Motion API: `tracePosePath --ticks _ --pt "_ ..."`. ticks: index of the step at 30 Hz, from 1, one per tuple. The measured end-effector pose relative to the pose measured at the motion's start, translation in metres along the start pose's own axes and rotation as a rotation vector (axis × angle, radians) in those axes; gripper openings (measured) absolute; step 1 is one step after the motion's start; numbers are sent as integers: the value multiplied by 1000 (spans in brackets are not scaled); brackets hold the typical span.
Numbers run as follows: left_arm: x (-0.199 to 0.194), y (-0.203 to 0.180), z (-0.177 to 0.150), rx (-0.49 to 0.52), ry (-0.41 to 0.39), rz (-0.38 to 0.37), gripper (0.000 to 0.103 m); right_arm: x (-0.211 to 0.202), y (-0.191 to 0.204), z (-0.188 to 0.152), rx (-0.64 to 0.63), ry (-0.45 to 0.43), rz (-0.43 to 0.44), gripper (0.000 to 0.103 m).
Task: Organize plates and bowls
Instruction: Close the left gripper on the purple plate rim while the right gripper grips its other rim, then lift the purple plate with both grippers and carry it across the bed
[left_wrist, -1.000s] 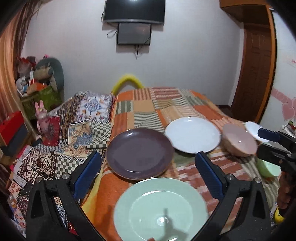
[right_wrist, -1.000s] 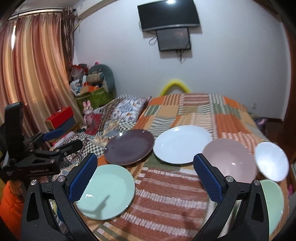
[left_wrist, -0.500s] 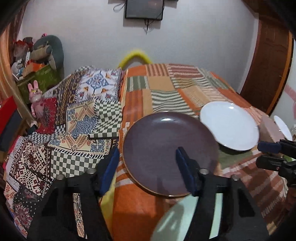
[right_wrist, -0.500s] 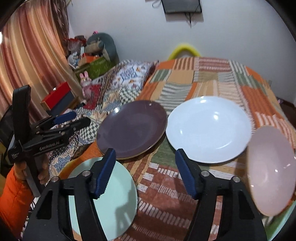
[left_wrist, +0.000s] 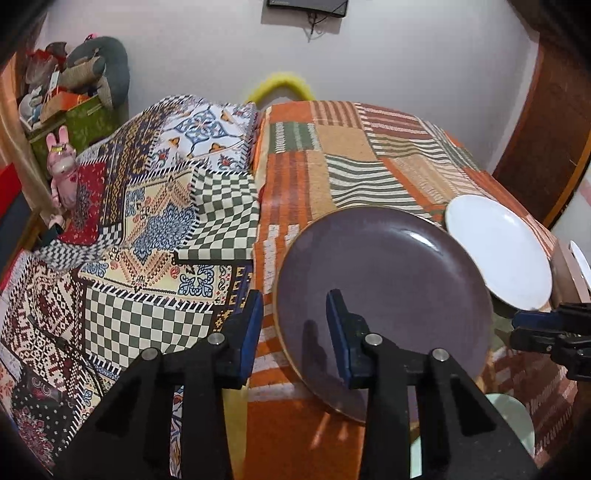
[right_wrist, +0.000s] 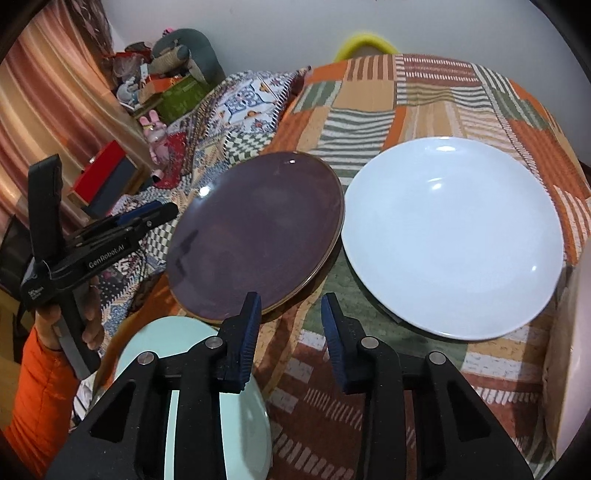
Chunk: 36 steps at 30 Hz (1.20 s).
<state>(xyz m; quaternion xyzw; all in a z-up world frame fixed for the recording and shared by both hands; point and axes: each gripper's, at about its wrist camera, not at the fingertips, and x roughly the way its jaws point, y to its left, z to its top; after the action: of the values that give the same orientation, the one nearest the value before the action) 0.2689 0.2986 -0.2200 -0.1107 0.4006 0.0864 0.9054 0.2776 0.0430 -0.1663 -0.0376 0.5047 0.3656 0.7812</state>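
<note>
A dark purple plate (left_wrist: 384, 295) lies on a patchwork bedspread (left_wrist: 351, 155), lower centre of the left wrist view. Its left rim is straddled by the left gripper (left_wrist: 294, 325), whose jaws have just been closing and are seen narrowed, not pressing. A white plate (right_wrist: 450, 236) is seen just beside it. The right gripper (right_wrist: 290, 325), likewise narrowed, holds nothing above bare cloth between the plates. A pale green plate (right_wrist: 207, 398) sits at lower left.
</note>
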Motion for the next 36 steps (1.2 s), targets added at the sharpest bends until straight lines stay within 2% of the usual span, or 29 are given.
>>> tracePosePath --ticks 5,11,21,24,36 --pt "16 15 1 -55 33 -32 29 11 -3 6 18 26 -9 22" --pt "29 17 1 -70 62 -64 13 23 -7 8 50 53 -12 18" --pt "37 22 4 -89 86 -98 13 25 -9 12 57 72 -17 18" --pt "41 21 5 -86 104 -105 17 27 -11 11 81 90 12 20" --pt "41 17 2 -12 65 -87 21 43 -11 18 124 102 -3 24"
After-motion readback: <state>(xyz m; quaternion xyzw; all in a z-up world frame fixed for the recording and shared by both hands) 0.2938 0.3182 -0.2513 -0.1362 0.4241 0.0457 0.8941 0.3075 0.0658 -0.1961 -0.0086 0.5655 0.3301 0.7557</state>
